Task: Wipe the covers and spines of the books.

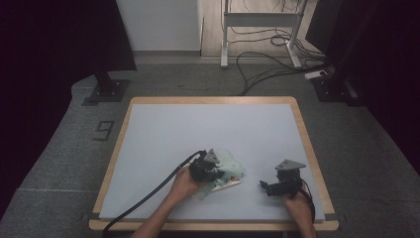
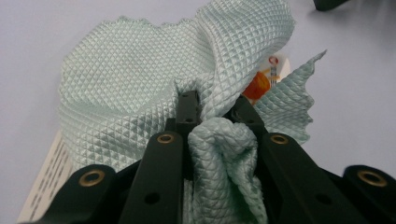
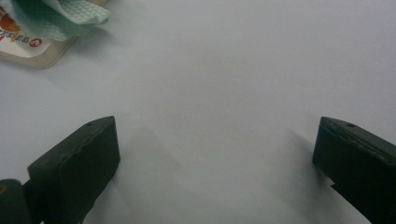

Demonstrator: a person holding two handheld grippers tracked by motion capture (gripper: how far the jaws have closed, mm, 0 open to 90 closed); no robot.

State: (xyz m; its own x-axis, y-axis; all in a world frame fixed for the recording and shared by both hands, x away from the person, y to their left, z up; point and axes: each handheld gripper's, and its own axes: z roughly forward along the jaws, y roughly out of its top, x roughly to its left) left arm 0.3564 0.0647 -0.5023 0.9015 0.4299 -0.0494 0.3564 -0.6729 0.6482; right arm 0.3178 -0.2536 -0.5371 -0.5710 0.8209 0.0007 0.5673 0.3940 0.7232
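Pinching a fold of the pale green cloth [image 2: 140, 84], your left gripper [image 2: 212, 109] has its jaws pressed together on the bunched fabric, and the rest of the cloth billows out just ahead of it. Under the cloth, partly covered, lies a flat printed card [image 3: 35, 49], touching it. Your right gripper [image 3: 215, 154] rests well apart to the side, jaws spread wide with nothing but bare grey surface [image 3: 233, 70] between them; the cloth sits beyond its left jaw.
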